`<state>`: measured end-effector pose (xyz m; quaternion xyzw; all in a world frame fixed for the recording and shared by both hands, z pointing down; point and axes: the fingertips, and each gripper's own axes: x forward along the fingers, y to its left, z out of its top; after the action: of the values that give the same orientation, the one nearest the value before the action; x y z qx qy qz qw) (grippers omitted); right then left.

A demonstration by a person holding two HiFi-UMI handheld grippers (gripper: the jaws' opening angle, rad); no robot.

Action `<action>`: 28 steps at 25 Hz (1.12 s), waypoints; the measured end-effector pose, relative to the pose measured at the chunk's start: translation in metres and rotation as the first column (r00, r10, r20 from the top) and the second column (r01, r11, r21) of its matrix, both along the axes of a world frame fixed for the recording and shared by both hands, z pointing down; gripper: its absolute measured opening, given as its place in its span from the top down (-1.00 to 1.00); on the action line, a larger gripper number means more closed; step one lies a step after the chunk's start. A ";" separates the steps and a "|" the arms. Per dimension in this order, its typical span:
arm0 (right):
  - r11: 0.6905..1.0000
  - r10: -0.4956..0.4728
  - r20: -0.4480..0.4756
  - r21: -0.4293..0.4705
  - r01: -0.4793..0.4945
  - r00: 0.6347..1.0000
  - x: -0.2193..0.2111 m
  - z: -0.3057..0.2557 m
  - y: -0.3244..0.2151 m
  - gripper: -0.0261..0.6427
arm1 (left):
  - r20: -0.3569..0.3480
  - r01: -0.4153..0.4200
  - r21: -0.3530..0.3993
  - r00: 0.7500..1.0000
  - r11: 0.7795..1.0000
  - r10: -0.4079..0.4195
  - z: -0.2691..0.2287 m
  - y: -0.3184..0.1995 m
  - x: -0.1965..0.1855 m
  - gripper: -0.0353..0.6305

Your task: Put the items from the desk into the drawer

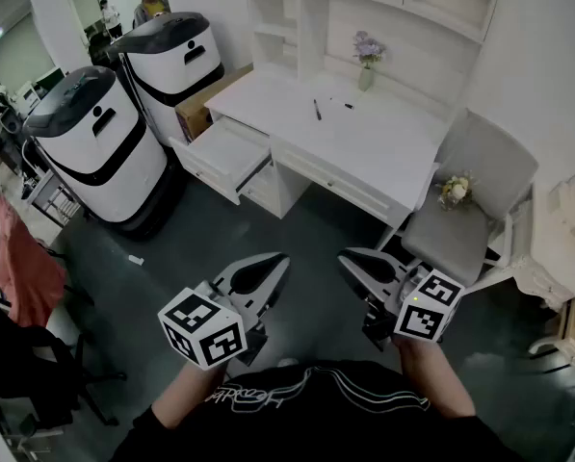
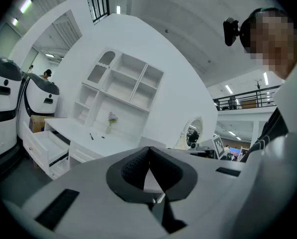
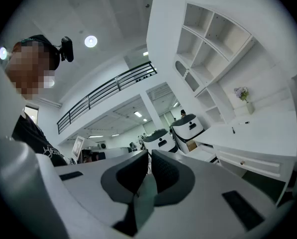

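Desk (image 1: 364, 138), white with shelves above, stands across the floor from the person, its drawer (image 1: 220, 152) pulled open at the left end. Well short of it, low by the person's body, the left gripper (image 1: 275, 264) and right gripper (image 1: 351, 258) each have jaws closed together, gripping nothing. A pen (image 1: 317, 110) and a smaller dark item (image 1: 349, 106) lie on the desktop near a vase (image 1: 366, 73).

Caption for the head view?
Left gripper and right gripper, jaws shut, face a white desk with its drawer open.
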<state>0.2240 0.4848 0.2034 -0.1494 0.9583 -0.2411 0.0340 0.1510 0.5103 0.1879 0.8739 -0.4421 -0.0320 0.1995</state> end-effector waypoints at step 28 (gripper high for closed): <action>0.992 -0.102 -0.025 -0.074 0.100 0.994 -0.114 0.049 -0.049 0.76 | -0.009 0.056 -0.073 0.998 0.996 -0.057 0.040 -0.048 -0.106 0.83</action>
<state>0.1100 0.4354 0.2525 -0.1052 0.9557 -0.2750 0.0025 0.0448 0.4626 0.2280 0.8530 -0.4664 -0.0264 0.2328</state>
